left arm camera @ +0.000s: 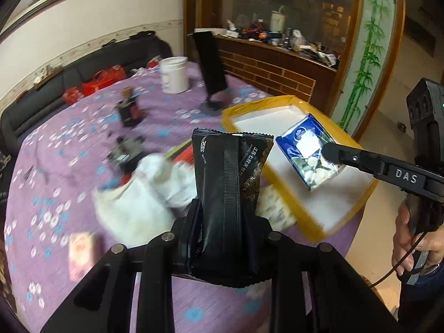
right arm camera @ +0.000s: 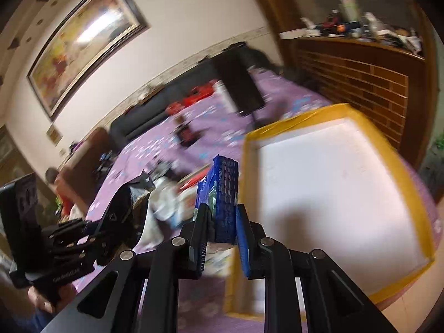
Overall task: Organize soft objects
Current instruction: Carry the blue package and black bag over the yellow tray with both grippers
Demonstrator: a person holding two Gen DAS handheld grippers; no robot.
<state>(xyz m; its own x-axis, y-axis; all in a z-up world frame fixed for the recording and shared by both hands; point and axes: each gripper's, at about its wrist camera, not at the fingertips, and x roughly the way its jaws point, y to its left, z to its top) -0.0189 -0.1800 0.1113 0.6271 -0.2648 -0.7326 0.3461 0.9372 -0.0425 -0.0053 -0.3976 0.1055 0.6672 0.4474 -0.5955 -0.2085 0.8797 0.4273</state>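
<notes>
Left wrist view, left to right. Desk under a purple flowered cloth (left arm camera: 55, 149). At 8 o'clock, a small pink-and-white box (left arm camera: 80, 252), blurred. Toward 10 o'clock, two dark small items, too blurred to name. White bundle (left arm camera: 144, 202) of soft material just left of centre, lying on the cloth. White tub (left arm camera: 174, 75) at 11 o'clock, far side of the desk; a black upright stand (left arm camera: 209, 66) just right of it.

Left gripper (left arm camera: 224, 219): jaws clamped on a black snack pouch (left arm camera: 227, 183), pouch upright, raised clear of the cloth, top edge toward 12 o'clock.

At 2 o'clock, a white tray with a yellow rim (left arm camera: 288, 208) on the desk. Right gripper (left arm camera: 330, 151) enters from 3 o'clock; jaws closed on a blue-and-white packet (left arm camera: 305, 144), which hangs above the tray's white floor. A hand (left arm camera: 410, 249) grips its handle at 4 o'clock.

Right wrist view. Left gripper at 8 o'clock with the black pouch's corner showing. Centre: blue-and-white packet pinched edge-on between the jaws, just left of the tray rim. Tray fills 3 o'clock, floor bare.
</notes>
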